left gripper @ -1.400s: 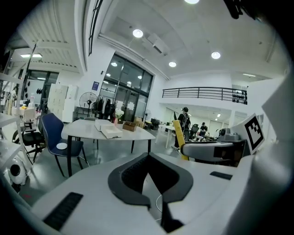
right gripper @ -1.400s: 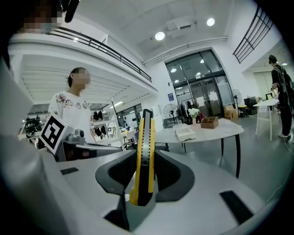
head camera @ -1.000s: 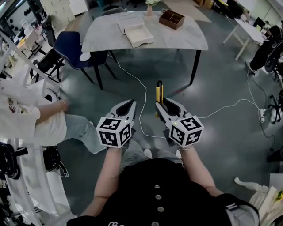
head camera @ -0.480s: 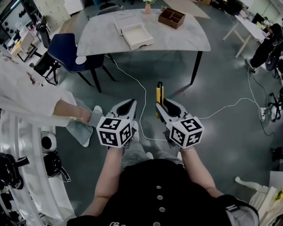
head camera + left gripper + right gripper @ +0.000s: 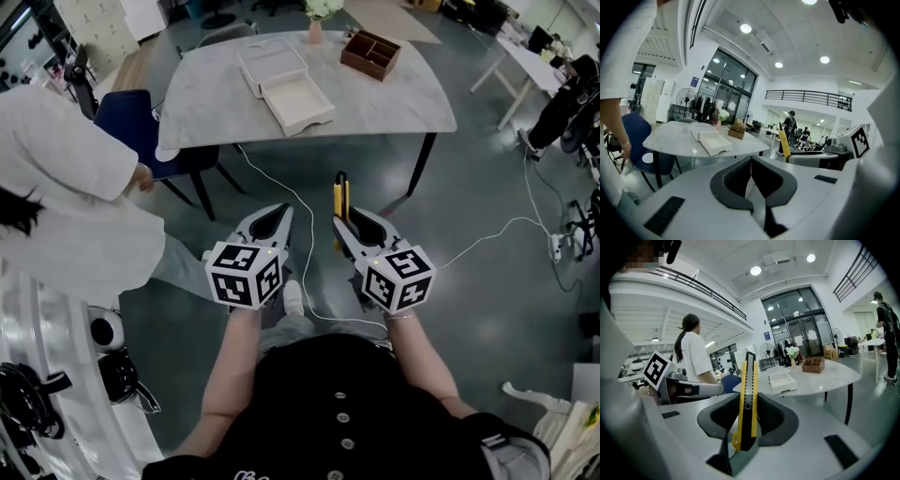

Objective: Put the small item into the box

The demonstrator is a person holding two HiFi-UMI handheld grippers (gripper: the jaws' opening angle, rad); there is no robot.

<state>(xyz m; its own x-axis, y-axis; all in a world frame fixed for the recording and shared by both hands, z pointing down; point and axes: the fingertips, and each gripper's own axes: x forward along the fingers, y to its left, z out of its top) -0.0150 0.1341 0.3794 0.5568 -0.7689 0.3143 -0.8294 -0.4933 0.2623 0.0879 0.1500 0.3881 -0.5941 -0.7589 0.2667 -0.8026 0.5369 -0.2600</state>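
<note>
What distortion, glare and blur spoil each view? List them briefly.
Head view: wide-angle bowing toward the edges, sharp, evenly lit, soft sheen on the floor. Left gripper view: fisheye with black corners, ceiling lights blown out. Right gripper view: same fisheye and dark corners, the yellow utility knife sharp, a mosaic patch top left.

My left gripper (image 5: 280,210) and right gripper (image 5: 345,221) are twins: pale grey-white shells tapering to a point, with dark grey ribbed pads lining the jaws' inner faces and small dark rectangular insets on top. At each one's six o'clock end sits a white block printed with black square markers, the left cube (image 5: 244,275) and the right cube (image 5: 398,277). I wear a black top (image 5: 300,384) with small pale buttons (image 5: 342,417) down the front, a white-striped sleeve cuff (image 5: 489,437) at four o'clock, and grey trousers (image 5: 281,328).
</note>
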